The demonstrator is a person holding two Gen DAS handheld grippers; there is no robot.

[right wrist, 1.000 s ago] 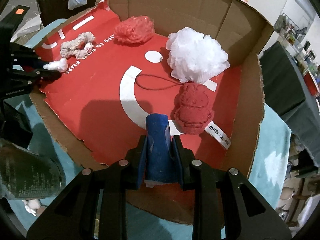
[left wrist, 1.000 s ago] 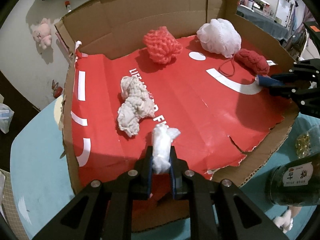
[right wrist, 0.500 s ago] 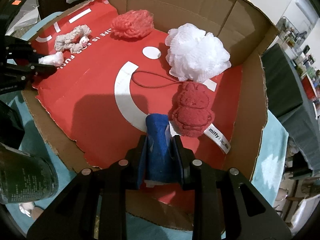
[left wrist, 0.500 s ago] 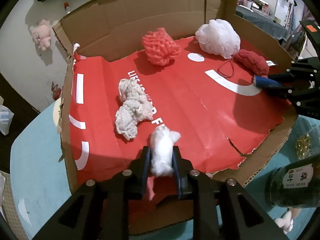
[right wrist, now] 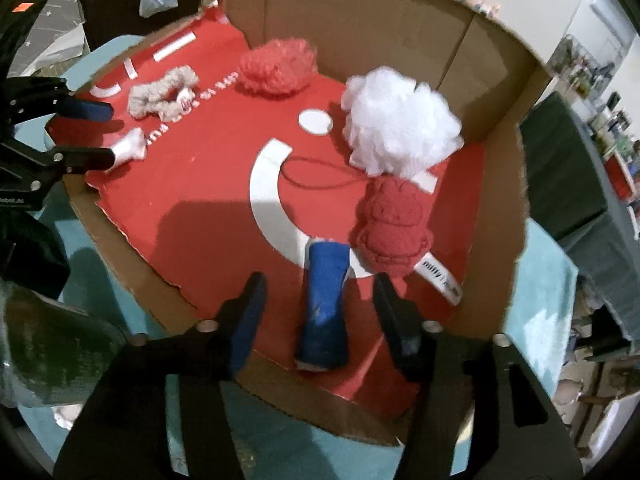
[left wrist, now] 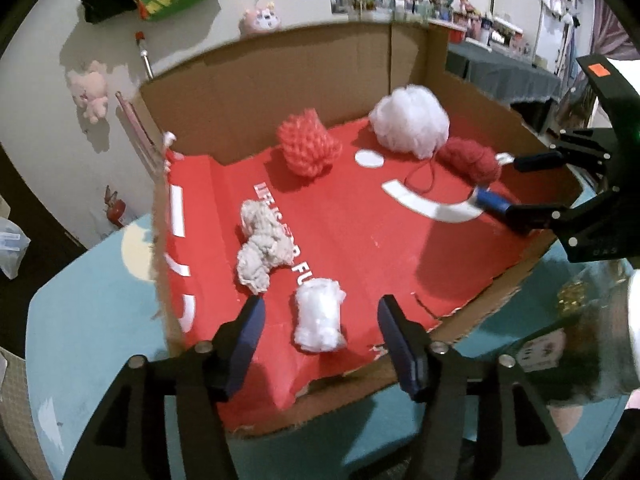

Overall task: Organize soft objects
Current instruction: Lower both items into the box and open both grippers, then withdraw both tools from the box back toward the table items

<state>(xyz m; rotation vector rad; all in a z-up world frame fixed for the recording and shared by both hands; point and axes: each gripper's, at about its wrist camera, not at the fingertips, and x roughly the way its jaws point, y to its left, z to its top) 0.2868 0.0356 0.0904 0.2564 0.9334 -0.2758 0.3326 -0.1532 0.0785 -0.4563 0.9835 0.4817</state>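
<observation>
Red printed cardboard is the floor of the cardboard box (left wrist: 256, 80), and on it both grippers have just been opening. The left gripper (left wrist: 320, 320) now has its jaws wide apart, and the small white fluffy wad (left wrist: 320, 320) that it gripped a second ago lies free between them on the floor, near the front edge, touching neither pad. The right gripper (right wrist: 318, 300) did the same: its jaws stand apart, and the blue fabric roll (right wrist: 326, 300) lies between them just beside the dark red knitted toy (right wrist: 394, 228) (a label with "miffy" hangs from it). I judge that these two placements are finished, and each hand can probably withdraw and look for a next soft thing, if any remains outside the box. Counted inside the box, there are six soft objects: one white wad, one blue roll, one dark red toy, one white mesh bath puff (right wrist: 400, 124) touching the toy's top, one coral knitted ball (left wrist: 308, 142) near the back wall, and one beige knitted piece (left wrist: 262, 246) just behind the white wad.
</observation>
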